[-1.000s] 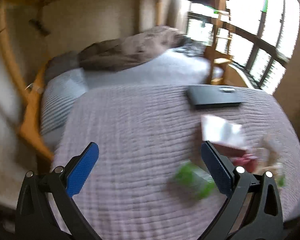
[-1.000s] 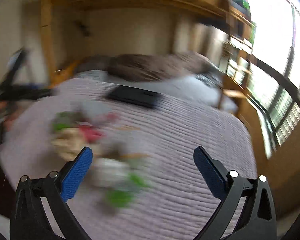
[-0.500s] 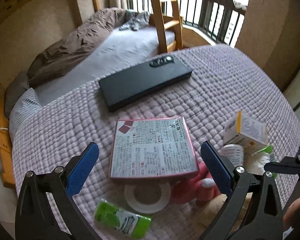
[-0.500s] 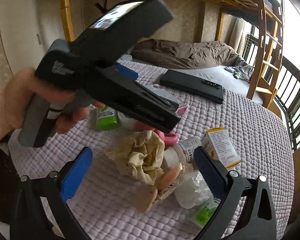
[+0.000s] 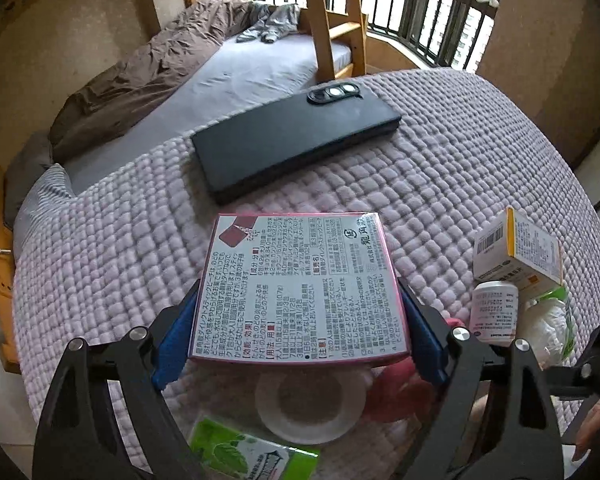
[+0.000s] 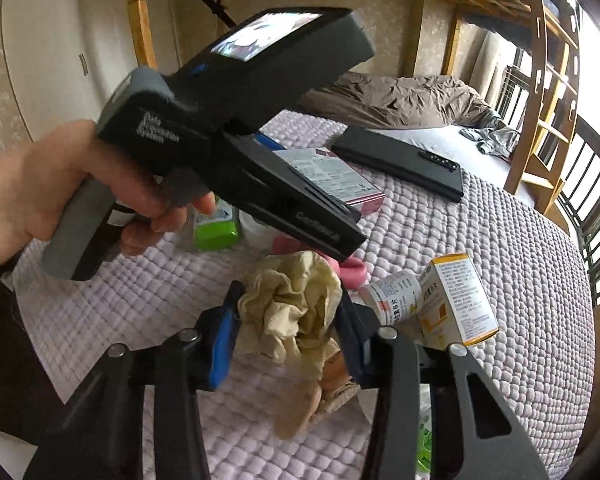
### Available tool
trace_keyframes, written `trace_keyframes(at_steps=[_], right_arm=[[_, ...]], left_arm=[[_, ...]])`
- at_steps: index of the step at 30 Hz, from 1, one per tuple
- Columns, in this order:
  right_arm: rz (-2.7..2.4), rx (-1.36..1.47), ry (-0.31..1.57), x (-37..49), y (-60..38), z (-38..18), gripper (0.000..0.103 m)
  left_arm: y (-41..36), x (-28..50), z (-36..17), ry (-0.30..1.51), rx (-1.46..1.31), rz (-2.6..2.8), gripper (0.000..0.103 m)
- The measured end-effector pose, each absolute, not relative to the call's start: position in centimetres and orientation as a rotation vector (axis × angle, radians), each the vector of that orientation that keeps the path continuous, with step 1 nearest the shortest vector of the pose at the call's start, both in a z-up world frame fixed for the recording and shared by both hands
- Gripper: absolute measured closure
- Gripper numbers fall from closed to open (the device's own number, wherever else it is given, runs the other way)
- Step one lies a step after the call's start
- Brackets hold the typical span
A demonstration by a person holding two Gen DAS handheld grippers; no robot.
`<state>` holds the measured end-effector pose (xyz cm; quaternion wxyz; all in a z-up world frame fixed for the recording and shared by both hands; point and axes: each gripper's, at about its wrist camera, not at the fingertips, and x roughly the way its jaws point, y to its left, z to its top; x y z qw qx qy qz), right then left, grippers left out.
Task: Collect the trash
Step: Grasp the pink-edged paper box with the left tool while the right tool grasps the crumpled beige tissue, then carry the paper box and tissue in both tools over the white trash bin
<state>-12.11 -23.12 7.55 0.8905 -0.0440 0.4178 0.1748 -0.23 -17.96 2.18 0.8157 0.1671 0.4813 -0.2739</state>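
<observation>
Fingers of the left gripper (image 5: 300, 332) are closing on the pink medicine box (image 5: 300, 292); the right gripper (image 6: 288, 332) is closing on crumpled beige paper (image 6: 292, 304) atop the quilted blanket (image 6: 500, 232).

Quilted bed (image 5: 460, 168), phone (image 5: 296, 136), probably trash.

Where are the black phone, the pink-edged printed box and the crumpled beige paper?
black phone (image 5: 296, 144), left wrist view, middle of its back.
pink-edged printed box (image 5: 300, 292), left wrist view, printed face.
crumpled beige paper (image 6: 292, 304), right wrist view, central folds.
</observation>
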Motion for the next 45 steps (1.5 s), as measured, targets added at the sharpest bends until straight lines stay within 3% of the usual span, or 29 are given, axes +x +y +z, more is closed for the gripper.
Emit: trace_keyframes(at_steps=[17, 45], right_arm=[[0.384, 0.077, 0.811, -16.1, -27.6, 11.8, 0.059], [0.326, 0.151, 0.880, -24.0, -31.0, 10.2, 0.059]], left_arm=[[-10.6, -6.2, 8.6, 0.870, 0.131, -0.450, 0.013], [-9.9, -21.5, 7.3, 0.868, 0.110, -0.434, 0.013]])
